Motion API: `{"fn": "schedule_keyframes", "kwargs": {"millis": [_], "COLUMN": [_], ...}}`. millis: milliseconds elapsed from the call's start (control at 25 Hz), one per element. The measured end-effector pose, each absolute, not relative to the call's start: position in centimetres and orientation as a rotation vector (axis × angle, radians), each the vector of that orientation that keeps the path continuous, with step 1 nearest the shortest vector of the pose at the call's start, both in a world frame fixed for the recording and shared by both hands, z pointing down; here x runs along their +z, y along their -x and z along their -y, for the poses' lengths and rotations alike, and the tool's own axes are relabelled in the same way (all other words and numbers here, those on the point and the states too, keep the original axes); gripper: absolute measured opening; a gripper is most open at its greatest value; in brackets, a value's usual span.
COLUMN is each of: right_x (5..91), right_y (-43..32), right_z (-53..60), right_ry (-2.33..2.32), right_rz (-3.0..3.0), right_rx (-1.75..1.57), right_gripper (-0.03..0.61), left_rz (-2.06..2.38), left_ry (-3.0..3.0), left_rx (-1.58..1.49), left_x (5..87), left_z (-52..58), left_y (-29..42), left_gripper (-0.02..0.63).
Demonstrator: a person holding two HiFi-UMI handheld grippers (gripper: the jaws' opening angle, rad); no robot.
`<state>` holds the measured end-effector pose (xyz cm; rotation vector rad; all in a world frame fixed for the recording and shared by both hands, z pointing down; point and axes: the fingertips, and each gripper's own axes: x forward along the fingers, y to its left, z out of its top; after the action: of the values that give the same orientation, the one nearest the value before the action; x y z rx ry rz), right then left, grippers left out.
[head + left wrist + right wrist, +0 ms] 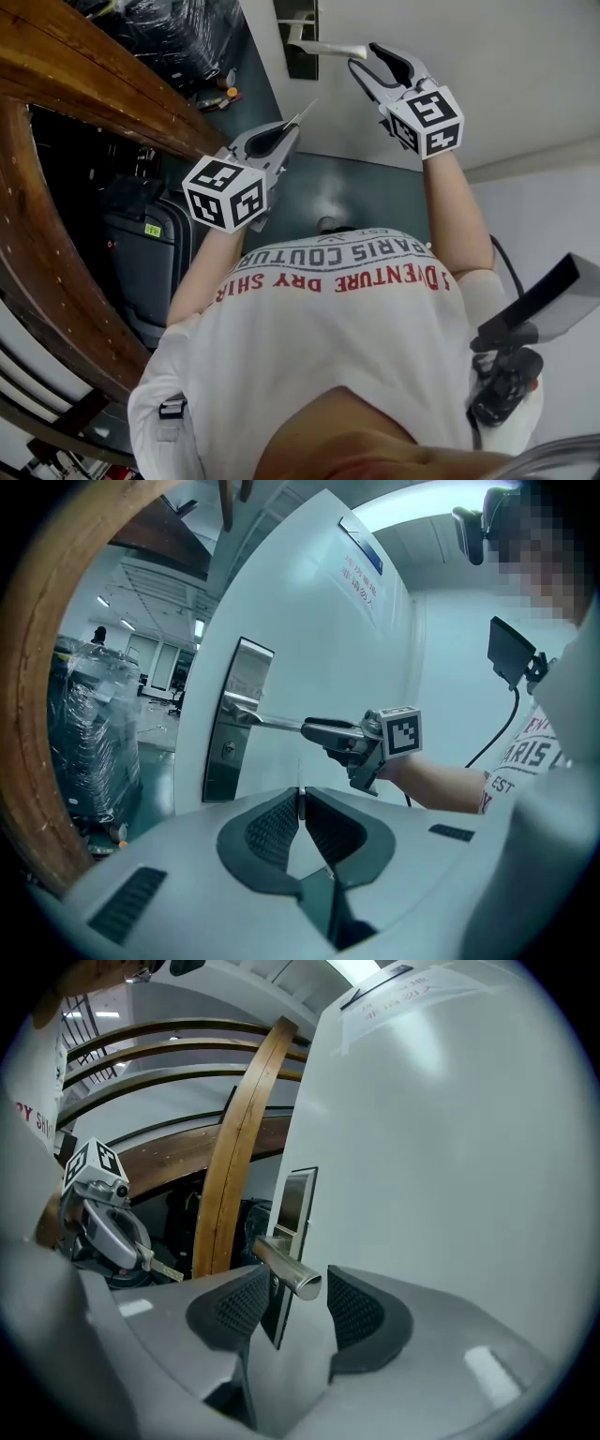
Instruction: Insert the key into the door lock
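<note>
My left tongs (301, 795) are closed on the key (302, 114), which is held short of the door (469, 84). Only their own view shows me the keyhole (228, 752), low on the lock plate (234, 682) under the lever handle (272, 721). The right gripper view alone shows the right tongs (298, 1288) standing wide, with the lever's end between the pads. A wooden arch (66, 66) and a wrapped pallet (89, 724) stand beside the door.

Curved wooden beam (94, 70), plastic-wrapped stack (89, 733), dark suitcase (141, 253), green floor (375, 192)
</note>
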<state>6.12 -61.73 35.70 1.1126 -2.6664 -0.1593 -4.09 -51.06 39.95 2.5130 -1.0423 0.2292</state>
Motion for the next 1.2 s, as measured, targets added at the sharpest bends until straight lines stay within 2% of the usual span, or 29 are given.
{"fn": "schedule_keyframes", "kwargs": {"millis": [440, 880, 1200], "right_x": [37.0, 37.1, 37.0], "right_y": [-5.7, -5.7, -5.7], "right_z": [63.2, 63.1, 63.3], "right_ry": [-1.032, -1.063, -1.054], "right_rz": [2.684, 2.676, 2.686], "right_rx": [-0.141, -0.124, -0.119], "right_gripper": [0.153, 0.153, 0.153], "left_rz": [1.027, 0.975, 0.892], "left_ry": [-2.424, -2.025, -1.707], "left_rx": [0.088, -0.491, -0.721], "left_x": [41.2, 42.4, 44.8], "left_z": [53.8, 59.6, 62.6], "left_y": [3.8, 4.2, 4.2], "left_gripper": [0.021, 0.021, 0.021]}}
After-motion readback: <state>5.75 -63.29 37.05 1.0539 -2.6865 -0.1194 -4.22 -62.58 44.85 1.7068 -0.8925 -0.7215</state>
